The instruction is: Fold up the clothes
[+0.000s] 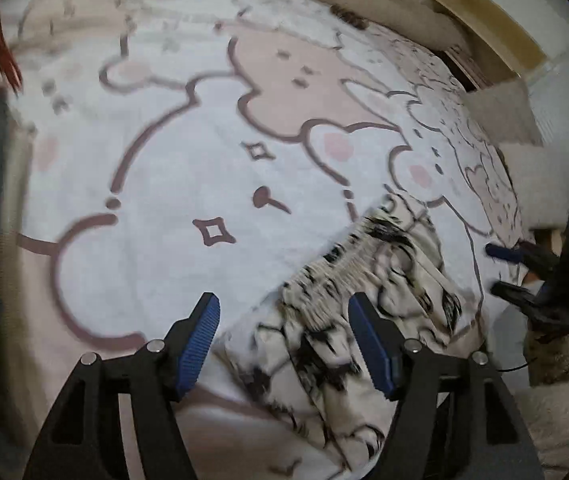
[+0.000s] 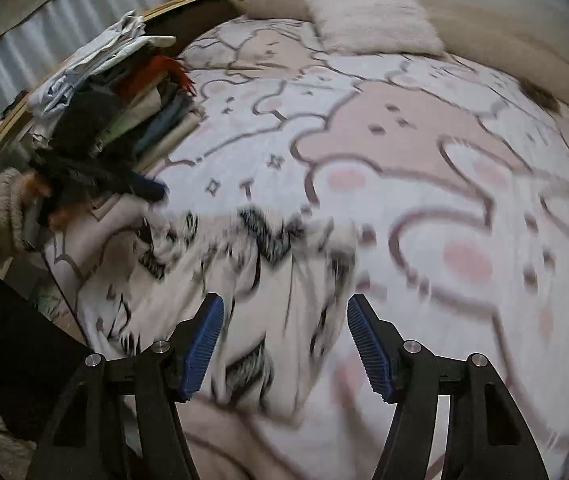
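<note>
Left wrist view: the garment [image 1: 364, 312] is seen under both wide-spread grippers [image 1: 284, 344] [image 2: 284, 344]; its edge is best pinched cleanly.

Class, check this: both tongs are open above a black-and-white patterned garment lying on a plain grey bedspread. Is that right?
Not quite. The bedspread is white and pink with cartoon animals, as the left wrist view shows. Both the left tongs and right tongs are open above the garment.

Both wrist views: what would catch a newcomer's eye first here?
The cream garment with black scribbled print lies crumpled on the near part of the bed, under both open grippers: the left gripper and the right gripper. Beneath it spreads a bedspread with big cartoon bears. A stack of folded clothes sits at the bed's far left edge.
</note>
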`<action>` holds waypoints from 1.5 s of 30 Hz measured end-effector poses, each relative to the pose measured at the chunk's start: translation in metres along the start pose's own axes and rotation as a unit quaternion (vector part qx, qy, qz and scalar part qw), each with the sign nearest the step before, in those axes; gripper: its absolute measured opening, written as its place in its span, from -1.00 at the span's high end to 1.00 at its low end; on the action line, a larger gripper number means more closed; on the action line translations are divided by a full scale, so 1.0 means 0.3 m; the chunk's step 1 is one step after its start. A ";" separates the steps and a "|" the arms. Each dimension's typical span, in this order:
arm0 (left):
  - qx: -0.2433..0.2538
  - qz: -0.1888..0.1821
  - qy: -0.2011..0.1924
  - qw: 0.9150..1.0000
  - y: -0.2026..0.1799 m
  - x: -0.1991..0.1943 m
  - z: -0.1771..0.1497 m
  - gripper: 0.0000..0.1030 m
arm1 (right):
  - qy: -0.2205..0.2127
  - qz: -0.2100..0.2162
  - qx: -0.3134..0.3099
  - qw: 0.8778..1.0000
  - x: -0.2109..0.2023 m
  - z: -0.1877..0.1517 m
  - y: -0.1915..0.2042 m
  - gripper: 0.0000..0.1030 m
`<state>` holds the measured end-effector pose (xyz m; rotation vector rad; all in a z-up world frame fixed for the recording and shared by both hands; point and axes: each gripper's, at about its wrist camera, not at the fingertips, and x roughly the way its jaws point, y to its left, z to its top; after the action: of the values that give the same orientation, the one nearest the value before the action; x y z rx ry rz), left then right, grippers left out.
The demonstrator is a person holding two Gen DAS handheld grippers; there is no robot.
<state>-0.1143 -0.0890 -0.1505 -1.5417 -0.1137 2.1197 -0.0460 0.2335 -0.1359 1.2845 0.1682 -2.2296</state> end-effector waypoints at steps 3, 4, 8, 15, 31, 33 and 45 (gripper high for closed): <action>0.090 0.014 -0.005 0.996 -0.191 -0.048 -0.100 -0.29 | 0.010 -0.007 0.041 0.999 0.030 -0.084 0.015 0.25; 0.117 0.026 0.001 0.993 -0.240 -0.043 -0.137 -0.29 | 0.007 -0.005 0.058 0.998 0.035 -0.107 0.012 0.25; 0.283 0.130 0.005 0.950 -0.468 0.025 -0.362 -0.29 | -0.003 0.006 0.123 0.992 0.057 -0.201 -0.002 0.25; 0.406 0.239 0.010 0.882 -0.503 0.161 -0.534 -0.29 | -0.032 0.008 0.154 0.988 0.076 -0.239 -0.025 0.24; 0.477 0.339 0.023 0.811 -0.397 0.250 -0.610 0.83 | 0.003 -0.053 0.098 0.994 0.124 -0.199 -0.130 0.93; 0.487 0.341 0.023 0.804 -0.396 0.247 -0.627 0.78 | 0.015 -0.066 0.097 0.993 0.137 -0.214 -0.154 0.93; 0.317 0.152 -0.038 0.935 -0.526 0.069 -0.457 0.11 | -0.045 0.042 0.075 0.995 0.026 -0.113 0.003 0.92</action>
<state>0.0612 0.0259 -0.1603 -1.1329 0.7574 2.1361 -0.0226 0.2421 -0.1602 1.2412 -0.0874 -2.2569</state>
